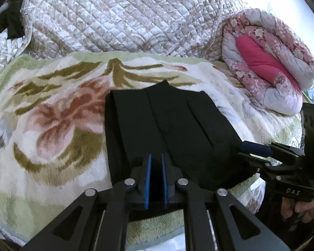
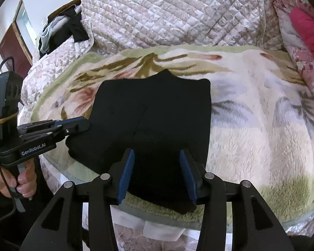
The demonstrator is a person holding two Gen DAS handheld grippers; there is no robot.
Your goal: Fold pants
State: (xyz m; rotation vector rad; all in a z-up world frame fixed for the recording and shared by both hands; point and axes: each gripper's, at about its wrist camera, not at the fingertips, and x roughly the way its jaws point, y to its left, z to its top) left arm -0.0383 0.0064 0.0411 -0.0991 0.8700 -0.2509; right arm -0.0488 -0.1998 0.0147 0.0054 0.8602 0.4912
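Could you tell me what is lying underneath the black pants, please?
The black pants lie on a floral fleece blanket, which shows all around them. The part of it directly beneath them is covered.

Black pants, already folded into a compact block in front of you.

You're looking at plain black, matte cloth lying flat on the fluffy flower-patterned blanket, near its front edge. Long seams and a slit-like pocket line run away from you along the top layer. The far edge isn't straight: a small peak of fabric juts out at its middle. The near edge reaches almost to the blanket's front border.
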